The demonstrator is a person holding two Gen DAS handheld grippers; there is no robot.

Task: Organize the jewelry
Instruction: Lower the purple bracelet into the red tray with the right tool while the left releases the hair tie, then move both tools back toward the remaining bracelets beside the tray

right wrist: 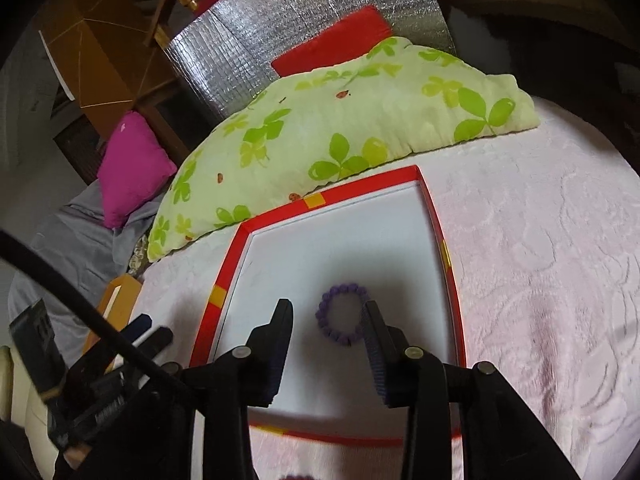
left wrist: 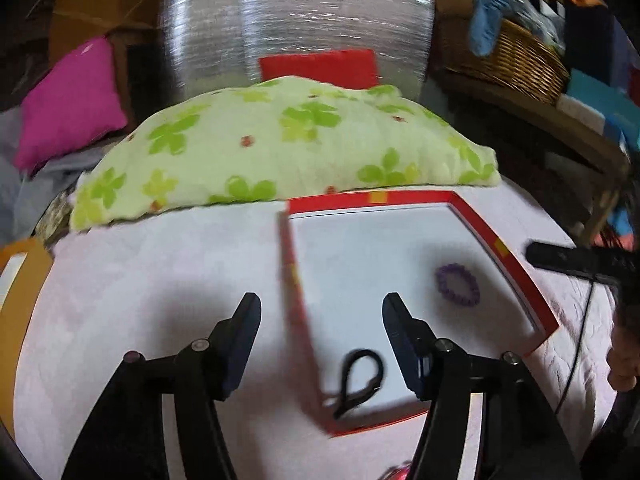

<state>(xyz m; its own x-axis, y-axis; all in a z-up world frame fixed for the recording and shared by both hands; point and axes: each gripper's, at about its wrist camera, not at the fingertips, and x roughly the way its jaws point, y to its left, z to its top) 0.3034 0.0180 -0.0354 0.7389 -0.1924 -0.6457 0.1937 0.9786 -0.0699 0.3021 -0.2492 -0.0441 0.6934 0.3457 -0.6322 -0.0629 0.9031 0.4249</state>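
A shallow red-rimmed tray [left wrist: 340, 202] [right wrist: 360, 190] with a white floor lies on a pale pink bedspread. Inside it are a purple bead bracelet [left wrist: 460, 302] [right wrist: 322, 316] and a black cord loop [left wrist: 345, 376]. My left gripper [left wrist: 322, 302] is open and straddles the tray's left rim. The black loop lies loose on the floor between and below its fingers, touching neither. My right gripper [right wrist: 327, 306] is open over the tray. The purple bracelet rests on the floor between its fingers, close by the right one and clear of the left one.
A green floral pillow [left wrist: 280, 148] [right wrist: 340, 120] lies right behind the tray. Beyond it are a red cushion and a silver foil panel [left wrist: 296, 20]. A pink cushion [left wrist: 72, 100] sits at the left, a wicker basket [left wrist: 512, 56] at the right, and an orange box [left wrist: 20, 280] at the bed's left edge.
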